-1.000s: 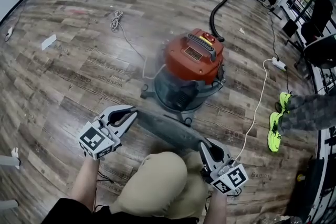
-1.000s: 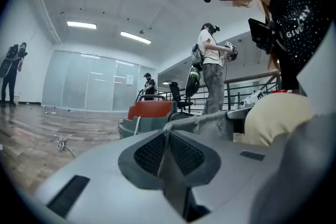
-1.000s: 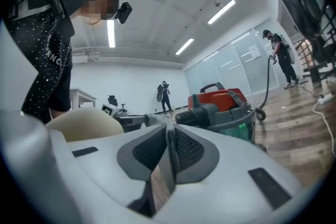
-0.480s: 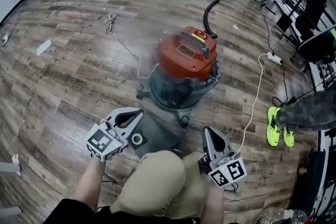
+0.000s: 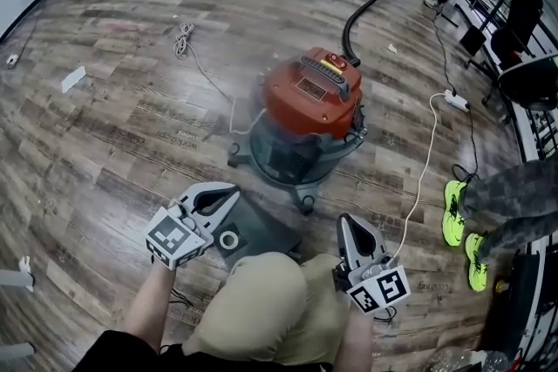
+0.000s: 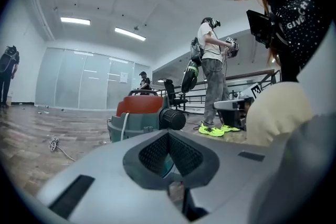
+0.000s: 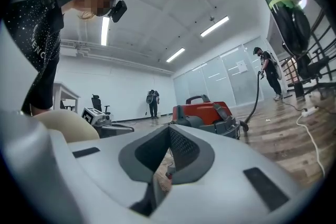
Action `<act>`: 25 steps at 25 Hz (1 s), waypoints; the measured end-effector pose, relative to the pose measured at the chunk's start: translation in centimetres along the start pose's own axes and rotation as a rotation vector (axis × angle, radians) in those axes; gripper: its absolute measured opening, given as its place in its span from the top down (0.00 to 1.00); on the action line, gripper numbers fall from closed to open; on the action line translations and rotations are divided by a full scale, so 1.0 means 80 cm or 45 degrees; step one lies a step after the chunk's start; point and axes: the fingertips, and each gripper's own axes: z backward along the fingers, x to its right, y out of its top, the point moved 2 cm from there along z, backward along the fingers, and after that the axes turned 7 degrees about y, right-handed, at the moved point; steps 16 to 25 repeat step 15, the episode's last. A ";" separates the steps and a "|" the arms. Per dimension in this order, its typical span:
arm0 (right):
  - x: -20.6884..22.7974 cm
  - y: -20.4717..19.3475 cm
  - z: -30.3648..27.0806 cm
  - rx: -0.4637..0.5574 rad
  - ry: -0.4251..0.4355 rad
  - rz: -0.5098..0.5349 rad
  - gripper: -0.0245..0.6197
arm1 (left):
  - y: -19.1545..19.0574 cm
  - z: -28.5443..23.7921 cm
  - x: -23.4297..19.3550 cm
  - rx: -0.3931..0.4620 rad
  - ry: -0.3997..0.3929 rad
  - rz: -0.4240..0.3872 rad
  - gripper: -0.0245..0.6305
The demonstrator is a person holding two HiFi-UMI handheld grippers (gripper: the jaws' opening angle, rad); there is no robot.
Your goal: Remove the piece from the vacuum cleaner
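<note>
Left gripper [image 5: 232,192] and right gripper [image 5: 345,222] are both clamped shut, and we see nothing clearly held. Grey piece [image 5: 261,226] lies apart from the vacuum cleaner [image 5: 309,113], just beside the left jaws. We judge removal done; only set-down is possibly left.

Shirt print: pale capitals on the person's black shirt [image 6: 296,13] read "GIVENCH" in the left gripper view, where the last part runs off at a fold.
Same shirt, right gripper view: only a few cut-off pale letters show, and they cannot be read.
Lid plate: the dark plate [image 5: 316,89] on the red top of the vacuum cleaner [image 5: 301,122] carries print too small to read.
Gripper cubes: the left gripper [image 5: 228,192] and right gripper [image 5: 347,221] bear black-and-white square markers, patterns only, with no letters or numbers.
</note>
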 end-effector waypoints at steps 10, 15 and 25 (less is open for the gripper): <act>-0.002 0.000 -0.001 0.008 0.007 0.006 0.95 | -0.006 0.003 -0.006 -0.004 0.024 0.014 0.95; -0.002 0.003 0.011 0.008 0.005 0.033 0.95 | -0.004 0.000 -0.001 -0.009 0.013 0.004 0.95; -0.002 0.003 0.011 0.008 0.005 0.033 0.95 | -0.004 0.000 -0.001 -0.009 0.013 0.004 0.95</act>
